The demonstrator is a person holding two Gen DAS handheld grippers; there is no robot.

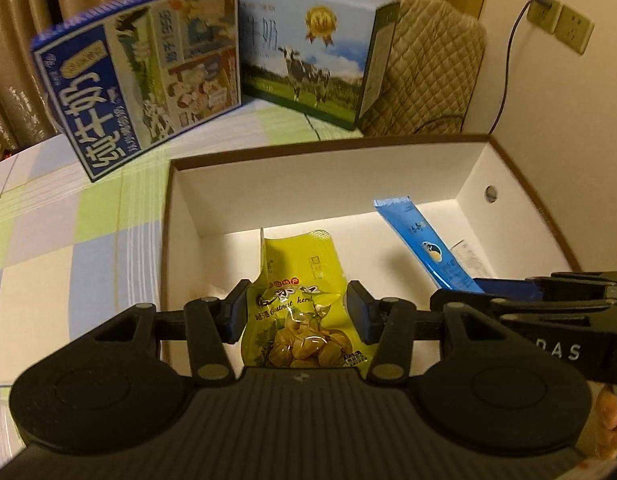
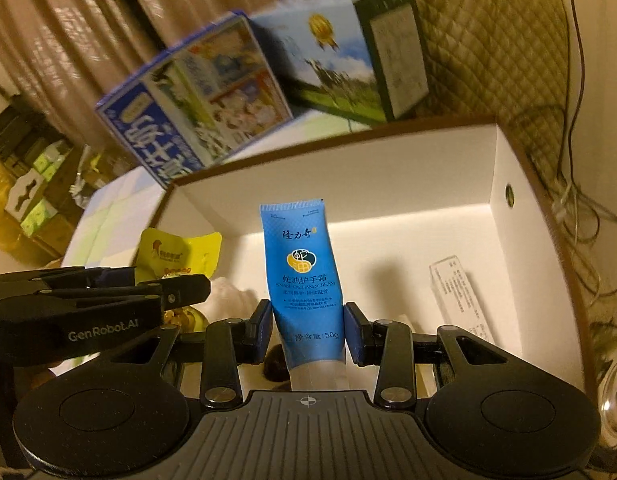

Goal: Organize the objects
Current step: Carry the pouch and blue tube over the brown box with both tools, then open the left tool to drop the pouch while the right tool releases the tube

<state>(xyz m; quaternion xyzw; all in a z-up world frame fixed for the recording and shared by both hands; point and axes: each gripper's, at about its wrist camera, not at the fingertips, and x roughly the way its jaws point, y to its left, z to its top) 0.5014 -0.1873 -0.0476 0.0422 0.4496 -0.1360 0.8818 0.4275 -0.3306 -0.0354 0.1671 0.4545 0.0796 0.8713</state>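
White cardboard walls of the open box (image 1: 308, 184) frame both of your tools, and neither item has been let go yet. Your left gripper (image 1: 296, 316) has its pads pressed against the sides of the yellow chestnut snack pouch (image 1: 300, 300), which hangs over the near left part of the box interior, above the floor as far as can be judged. Your right gripper (image 2: 308, 330) pinches the blue hand cream tube (image 2: 302, 264) near its cap end, crimped end pointing up and away from you, held over the middle of the box. Two milk cartons (image 1: 140, 72) stand on the checked tablecloth (image 1: 68, 220) behind the box, apart from it, and a white leaflet (image 2: 460, 300) lies on the box floor toward the right wall. Something pale and something dark sit low in the box beneath the tube, too hidden to name. By my reading you are midway: both things are carried to the box, and what remains is lowering and releasing each one.
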